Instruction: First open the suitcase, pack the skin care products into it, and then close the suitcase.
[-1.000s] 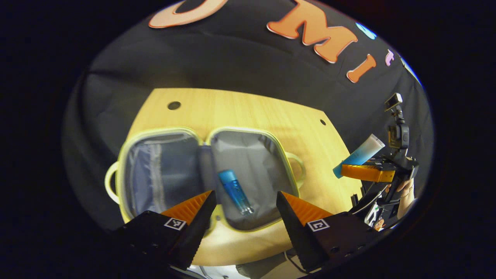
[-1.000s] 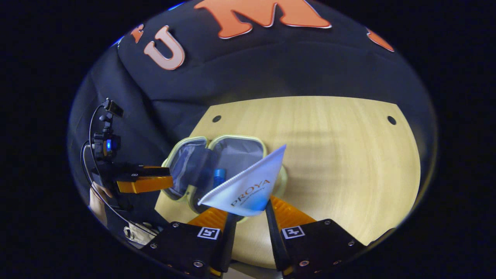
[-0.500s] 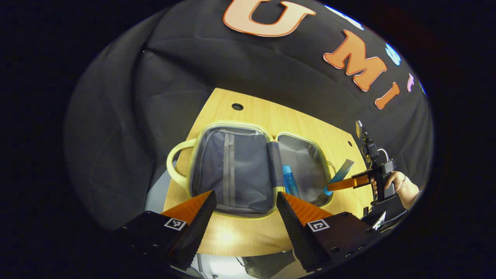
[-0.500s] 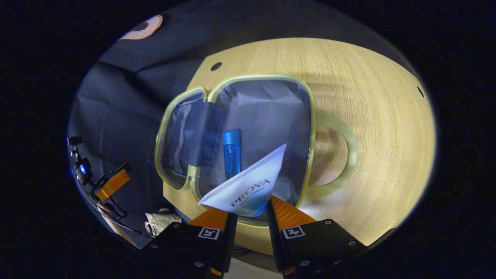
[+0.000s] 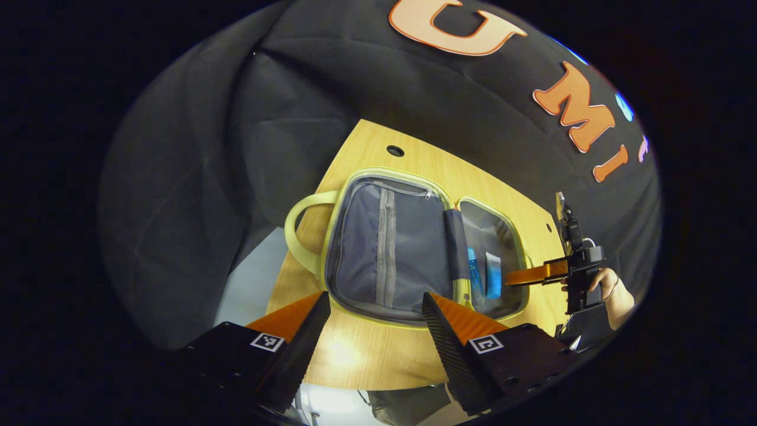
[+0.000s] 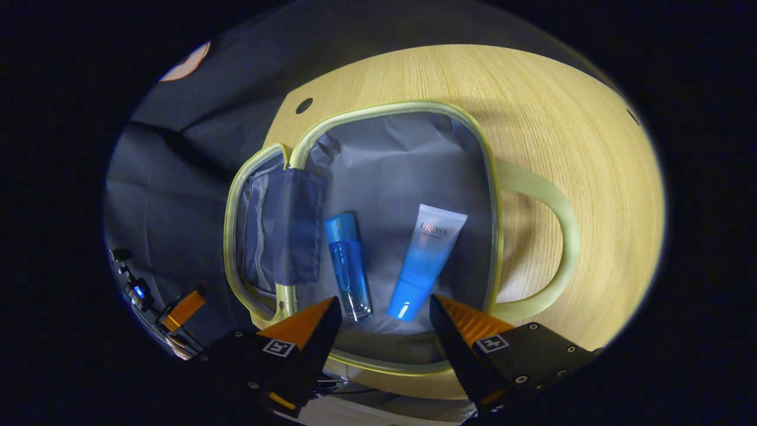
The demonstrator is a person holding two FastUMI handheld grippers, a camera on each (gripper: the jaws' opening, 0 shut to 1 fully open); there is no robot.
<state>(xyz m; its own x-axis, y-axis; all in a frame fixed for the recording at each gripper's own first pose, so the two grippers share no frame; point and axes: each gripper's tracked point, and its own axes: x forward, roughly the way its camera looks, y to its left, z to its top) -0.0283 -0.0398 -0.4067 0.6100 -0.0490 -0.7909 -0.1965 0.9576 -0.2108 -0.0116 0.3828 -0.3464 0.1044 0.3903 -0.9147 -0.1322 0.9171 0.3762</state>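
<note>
Released since half a second ago, the tube (image 6: 427, 260) now lies flat on the grey lining of the open suitcase (image 6: 378, 107), and the right gripper (image 6: 384, 313) has spread its fingers wide above the case's near rim, grasping nothing. Tube and bottle (image 6: 348, 265) lie side by side but apart in the right-hand half of the case, caps toward the near rim; the bottle lies just beside the hinge, the tube nearer the handle (image 6: 556, 242). The suitcase rests on the desk (image 6: 579, 124), spread open in two halves, the zipped mesh half (image 5: 387, 242) reaching the desk's left edge, where its handle overhangs.

From the left gripper view, the left gripper (image 5: 374, 313) hovers released over the desk's near edge, fingers parted and empty. Farther off, a hand (image 5: 609, 291) holds the right gripper (image 5: 535, 274) beside the case's right half, where bottle (image 5: 473, 273) and tube (image 5: 493, 276) lie.
</note>
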